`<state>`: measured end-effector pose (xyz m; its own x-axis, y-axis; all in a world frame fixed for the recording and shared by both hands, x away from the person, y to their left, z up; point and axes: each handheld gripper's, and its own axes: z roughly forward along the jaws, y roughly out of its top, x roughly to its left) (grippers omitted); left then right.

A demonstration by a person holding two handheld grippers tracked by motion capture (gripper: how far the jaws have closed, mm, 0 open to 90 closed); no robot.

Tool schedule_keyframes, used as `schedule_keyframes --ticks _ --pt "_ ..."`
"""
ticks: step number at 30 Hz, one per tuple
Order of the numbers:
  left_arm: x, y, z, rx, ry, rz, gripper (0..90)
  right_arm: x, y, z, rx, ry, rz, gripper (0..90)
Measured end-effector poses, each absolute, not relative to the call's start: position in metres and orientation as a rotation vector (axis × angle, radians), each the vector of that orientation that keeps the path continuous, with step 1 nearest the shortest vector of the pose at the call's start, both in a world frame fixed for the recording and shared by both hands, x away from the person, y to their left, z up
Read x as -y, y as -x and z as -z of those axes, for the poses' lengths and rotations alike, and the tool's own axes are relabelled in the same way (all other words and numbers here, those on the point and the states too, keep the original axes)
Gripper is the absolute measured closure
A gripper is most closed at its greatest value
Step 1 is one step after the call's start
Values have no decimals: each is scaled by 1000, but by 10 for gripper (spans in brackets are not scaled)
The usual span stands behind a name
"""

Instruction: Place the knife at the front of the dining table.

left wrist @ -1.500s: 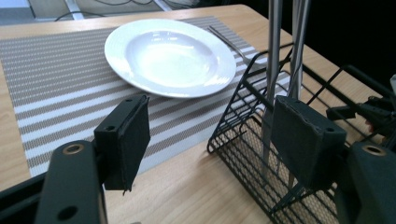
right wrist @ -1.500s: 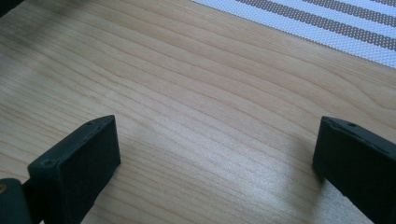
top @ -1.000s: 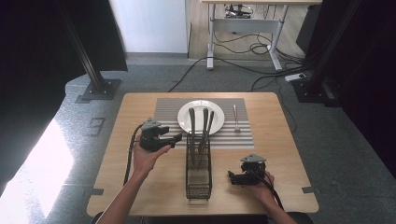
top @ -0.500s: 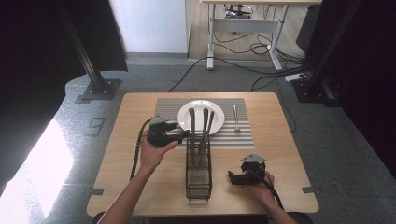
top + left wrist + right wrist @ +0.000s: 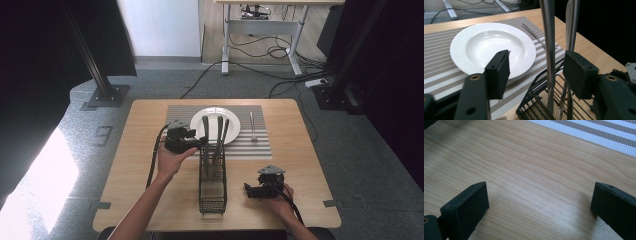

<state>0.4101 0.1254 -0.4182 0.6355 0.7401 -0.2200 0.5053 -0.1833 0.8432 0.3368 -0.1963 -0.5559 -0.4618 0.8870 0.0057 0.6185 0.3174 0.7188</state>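
While the fork [image 5: 253, 125] already lies on the striped placemat [image 5: 260, 146] toward the table's [image 5: 145, 165] far right corner, beside the plate [image 5: 232, 131], I count three utensils left upright in the wire caddy [image 5: 212, 192], so I judge the setting barely begun.

The table is pale wood with a fine grain; the placemat is woven, in grey and white bands, set along the far edge. The plate is glossy white, round, with a deep well and broad rim. The caddy, near the middle of the table, is black mesh, narrow and tall.

My left gripper [image 5: 536, 72] has its jaws just closing around the nearest handle [image 5: 549, 50] (smooth, flat brushed steel), which stands between the pads [image 5: 499, 72] without being pressed yet, as far as I can tell. My right gripper [image 5: 539, 205] rests wide apart near the front right corner, holding nothing.
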Motion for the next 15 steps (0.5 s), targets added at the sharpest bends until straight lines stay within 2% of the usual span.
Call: schedule_keyframes --ticks 10,15 --pt "-118 -420 424 -988 -1862 -258 564 196 -336 556 -2200 -1332 -943 25" --pt "-116 -423 425 -950 -1868 -189 705 196 -336 556 -2200 -1331 -944 26"
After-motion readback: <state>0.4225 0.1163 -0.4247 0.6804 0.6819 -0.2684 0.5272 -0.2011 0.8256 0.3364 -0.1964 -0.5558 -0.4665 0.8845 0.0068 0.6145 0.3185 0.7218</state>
